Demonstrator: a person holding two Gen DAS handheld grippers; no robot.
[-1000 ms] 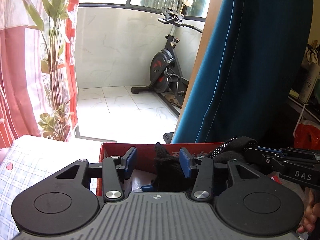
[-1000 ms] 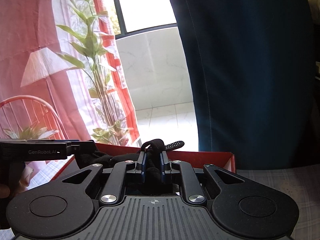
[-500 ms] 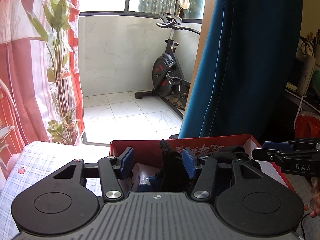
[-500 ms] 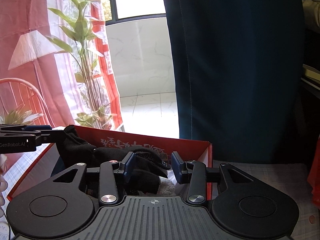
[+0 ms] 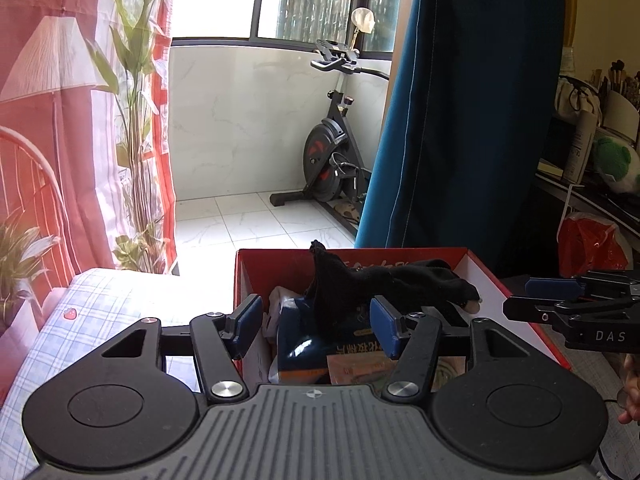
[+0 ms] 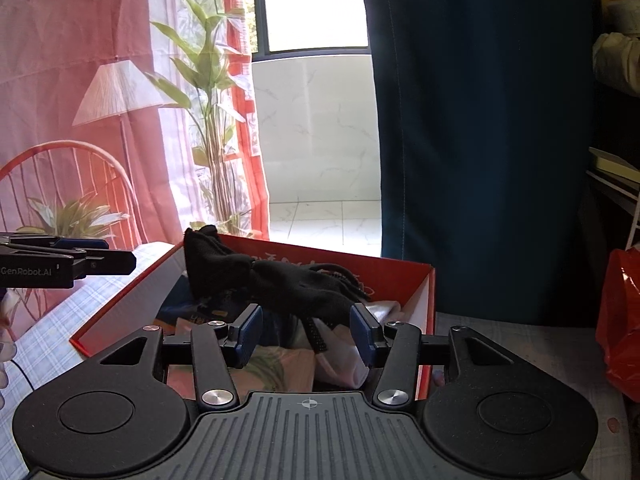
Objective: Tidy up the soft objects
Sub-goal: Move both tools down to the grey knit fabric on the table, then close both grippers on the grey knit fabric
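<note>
Gloves (image 5: 384,280), black and limp, lie draped over the heap inside the red box (image 5: 516,300), one cuff poking up above the far wall and the fingers trailing toward the right wall. Under them sit a blue packet (image 5: 304,340), something printed with text, and, in the right wrist view, a white sock (image 6: 352,360) and a pale flowered cloth (image 6: 272,364) toward the near wall. The box stands on a checked bedspread (image 5: 80,320), near its far edge. The left gripper (image 5: 316,330) hangs over the near left part of the box with its blue pads spread; its jaws have just been opening, and the gloves lie beyond and between them with neither pad pressing on the fabric. The right gripper (image 6: 306,334) hangs over the near right part, pads likewise apart after just opening, with the glove fingers and the sock in the gap but free of both pads. Each tool shows at the edge of the other's view, and fingertips of a hand (image 5: 632,396) show at the right border. Beyond the bed are a red curtain (image 5: 48,120), a tall plant (image 5: 136,120), a blue curtain (image 5: 460,120) and an exercise bike (image 5: 332,152) on white tiles.
</note>
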